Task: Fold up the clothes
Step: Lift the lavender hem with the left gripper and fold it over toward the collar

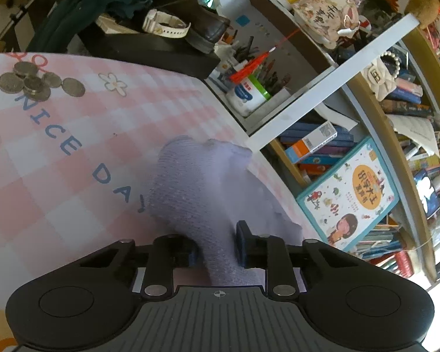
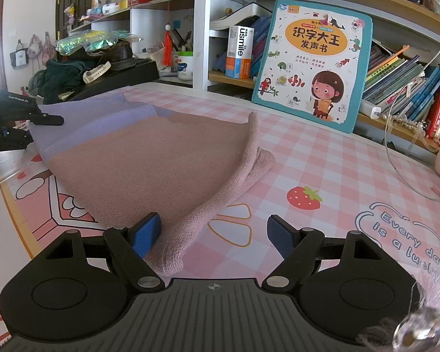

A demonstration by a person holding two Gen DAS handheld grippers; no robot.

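A knitted garment, dusty pink with a lilac band, lies partly lifted on the pink checked table mat (image 2: 322,158). In the right wrist view the pink part (image 2: 149,170) is stretched up toward the left, where my left gripper (image 2: 48,120) holds the lilac edge (image 2: 82,120). In the left wrist view my left gripper (image 1: 215,249) is shut on the lilac fabric (image 1: 202,182). My right gripper (image 2: 214,234) is open, with a rolled pink fold (image 2: 173,255) lying between its blue pads.
Several coins (image 1: 35,83) lie on the mat at the far left. A black tray with a shoe (image 1: 196,26) and a watch (image 1: 164,25) stands behind. A children's book (image 2: 314,64) leans on crowded bookshelves (image 2: 404,76) along the table edge.
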